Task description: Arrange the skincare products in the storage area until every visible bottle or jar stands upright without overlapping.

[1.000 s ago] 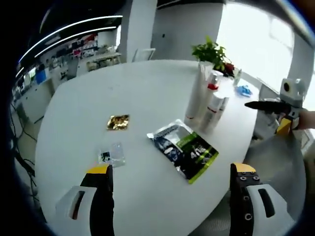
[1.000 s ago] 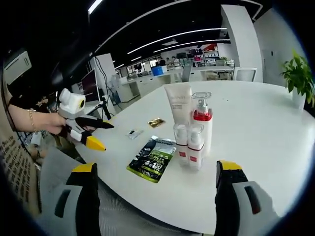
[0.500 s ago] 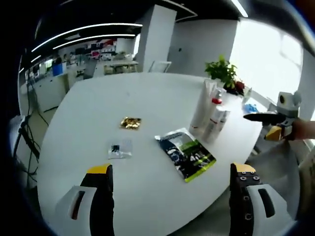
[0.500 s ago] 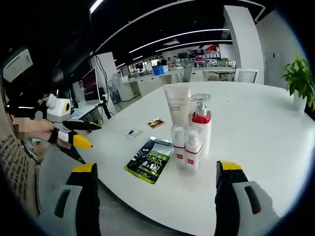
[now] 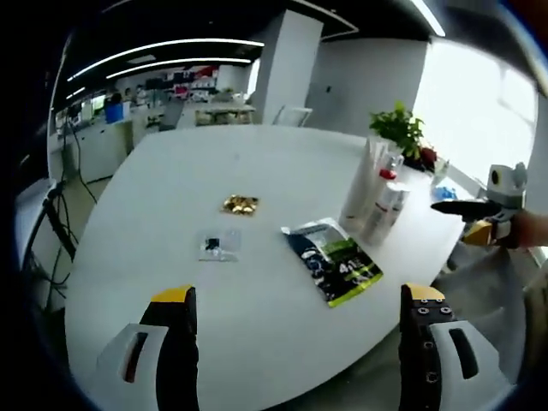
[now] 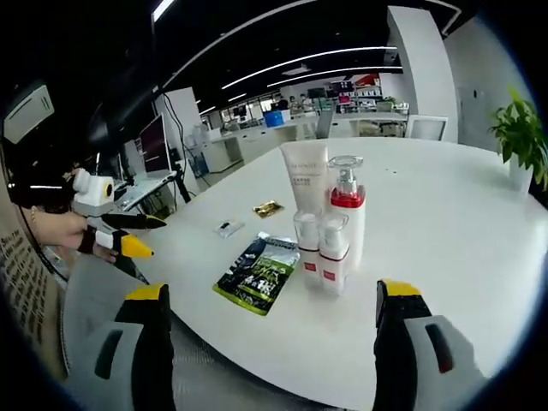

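A white tube, a pump bottle with a red collar and two small red-banded bottles stand upright in a tight cluster on the round white table. In the left gripper view the same tube and pump bottle stand at the table's right side. My left gripper is open over the near table edge with nothing between its jaws. My right gripper is also open and empty, short of the cluster. A hand holds the left gripper off the table's left edge.
A black-and-green sachet lies flat in front of the bottles, with a gold sachet and a small clear sachet further left. A potted plant stands at the far right. Office desks and monitors lie beyond the table.
Both views have drawn back slightly from the table. In the right gripper view the left gripper has shifted left and lower. The bottles and sachets have not moved.
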